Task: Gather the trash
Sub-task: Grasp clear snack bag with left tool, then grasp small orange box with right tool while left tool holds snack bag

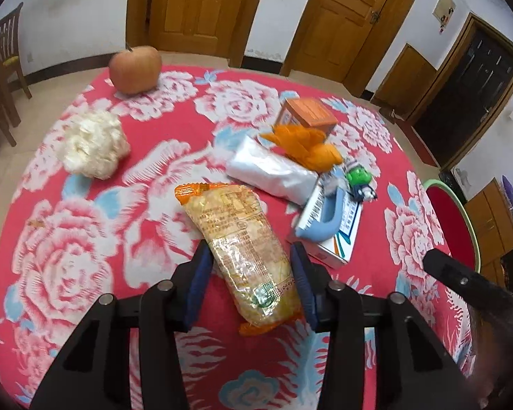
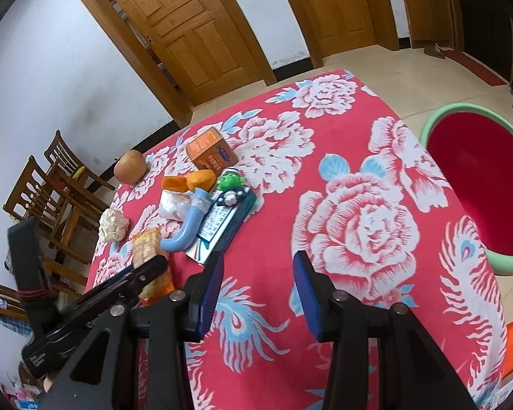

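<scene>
A clear yellow-orange snack packet point(image 1: 236, 225) lies lengthwise on the red flowered tablecloth point(image 1: 85, 239). My left gripper point(image 1: 249, 256) straddles its near half, with both blue pads against the packet's sides. In the right wrist view the left gripper point(image 2: 147, 273) sits at the left over the packet point(image 2: 147, 242). My right gripper point(image 2: 260, 259) hovers open over bare cloth with nothing between its fingers. A crumpled white tissue point(image 1: 94, 145), orange peel point(image 1: 307, 147) and a white plastic bag point(image 1: 270, 171) lie farther back.
An apple point(image 1: 135, 68) sits at the far edge. An orange box point(image 1: 309, 112), a white-blue box point(image 1: 331, 229) with a blue curved tube point(image 1: 325, 218) and a green toy point(image 1: 357, 177) cluster at the right. A green basin with a red inside point(image 2: 478, 184) stands beside the table; chairs point(image 1: 3, 68) at the left.
</scene>
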{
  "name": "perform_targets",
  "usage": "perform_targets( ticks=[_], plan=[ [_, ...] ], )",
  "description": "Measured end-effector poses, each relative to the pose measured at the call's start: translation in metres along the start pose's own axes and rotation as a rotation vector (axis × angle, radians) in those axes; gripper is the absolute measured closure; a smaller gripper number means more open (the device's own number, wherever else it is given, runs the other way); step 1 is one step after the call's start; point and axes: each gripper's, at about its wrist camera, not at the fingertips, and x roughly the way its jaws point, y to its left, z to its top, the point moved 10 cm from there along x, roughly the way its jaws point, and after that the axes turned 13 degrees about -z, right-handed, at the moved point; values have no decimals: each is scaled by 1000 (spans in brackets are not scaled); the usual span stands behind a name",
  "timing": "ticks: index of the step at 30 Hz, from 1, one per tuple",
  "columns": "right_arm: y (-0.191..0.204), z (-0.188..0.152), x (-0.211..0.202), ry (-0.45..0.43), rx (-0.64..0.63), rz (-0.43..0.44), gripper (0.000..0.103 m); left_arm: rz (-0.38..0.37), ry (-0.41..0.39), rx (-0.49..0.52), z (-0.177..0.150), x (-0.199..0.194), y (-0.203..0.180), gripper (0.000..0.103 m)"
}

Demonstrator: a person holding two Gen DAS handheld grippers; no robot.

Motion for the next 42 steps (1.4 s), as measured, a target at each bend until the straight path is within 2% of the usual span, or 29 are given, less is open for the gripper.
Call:
perform_targets(
  ticks=[7,18,26,33,42],
  plan=[
    [28,5,9,0,-50,13,57,36,-53,7,14,-24,16,56],
    [52,23,26,2,-88,8,57,44,-97,-3,32,-43,31,56],
    [60,43,40,-5,-90,0,53,44,-106,-5,41,-42,37,56],
    [70,48,50,-1,-116,2,46,52,-107,-32,44,-38,50,56],
    [84,57,57,-18,-144,1,43,65,-116,-64,48,-39,69,56]
  ],
)
